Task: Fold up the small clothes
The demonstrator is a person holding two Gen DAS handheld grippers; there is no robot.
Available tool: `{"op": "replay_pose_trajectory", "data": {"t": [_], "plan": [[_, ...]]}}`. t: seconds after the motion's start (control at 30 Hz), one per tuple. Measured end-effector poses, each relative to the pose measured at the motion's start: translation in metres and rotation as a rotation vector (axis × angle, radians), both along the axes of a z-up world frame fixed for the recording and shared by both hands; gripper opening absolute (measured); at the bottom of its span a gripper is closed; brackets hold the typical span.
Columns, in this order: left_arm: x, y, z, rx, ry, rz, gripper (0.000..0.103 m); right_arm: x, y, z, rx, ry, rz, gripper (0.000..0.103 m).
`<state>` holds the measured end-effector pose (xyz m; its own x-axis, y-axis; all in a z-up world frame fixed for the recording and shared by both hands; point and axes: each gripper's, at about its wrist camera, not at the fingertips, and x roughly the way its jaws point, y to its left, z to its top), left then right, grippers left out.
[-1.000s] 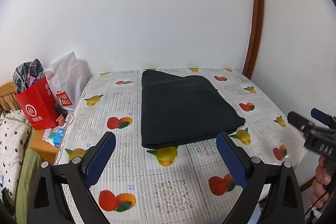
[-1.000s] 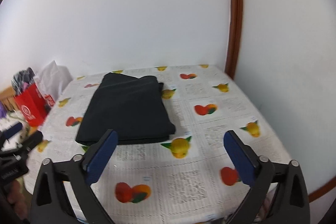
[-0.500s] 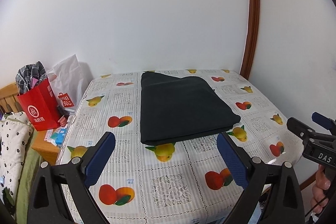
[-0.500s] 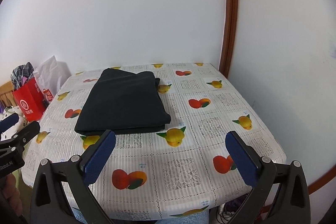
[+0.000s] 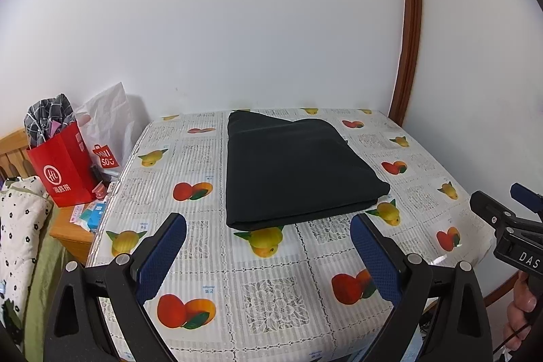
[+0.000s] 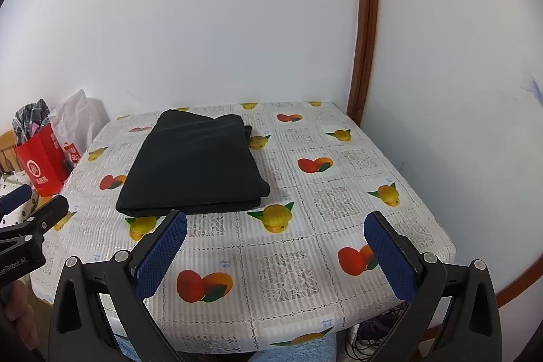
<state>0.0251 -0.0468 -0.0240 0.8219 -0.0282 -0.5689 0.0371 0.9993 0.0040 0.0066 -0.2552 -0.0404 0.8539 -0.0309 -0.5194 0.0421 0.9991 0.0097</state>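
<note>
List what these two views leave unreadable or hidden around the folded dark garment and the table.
- Folded dark garment: its type; both views show only plain folded layers.
- Red paper bag: its contents beyond checked fabric; the bag wall hides them in the left wrist view.
- Small labels on the fruit-print tablecloth: too small to read.
- Under the table: cables, cut off by the cloth edge in the right wrist view.
- Left hand-held gripper and right hand-held gripper: handles out of frame.

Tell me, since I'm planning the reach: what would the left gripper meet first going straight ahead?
Probably the folded black garment: it lies ahead between the open left gripper fingers, on the fruit-print tablecloth. Depth is unclear.
</note>
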Motion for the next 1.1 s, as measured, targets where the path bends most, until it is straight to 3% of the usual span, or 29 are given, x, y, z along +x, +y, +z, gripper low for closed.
{"op": "replay_pose_trajectory", "data": {"t": [1.1], "plan": [[-0.0003, 0.0045, 0.0006, -0.006, 0.003, 0.019, 0.098, 0.0013, 0.0075, 0.0012, -0.020, 0.002, 0.016, 0.103]]}}
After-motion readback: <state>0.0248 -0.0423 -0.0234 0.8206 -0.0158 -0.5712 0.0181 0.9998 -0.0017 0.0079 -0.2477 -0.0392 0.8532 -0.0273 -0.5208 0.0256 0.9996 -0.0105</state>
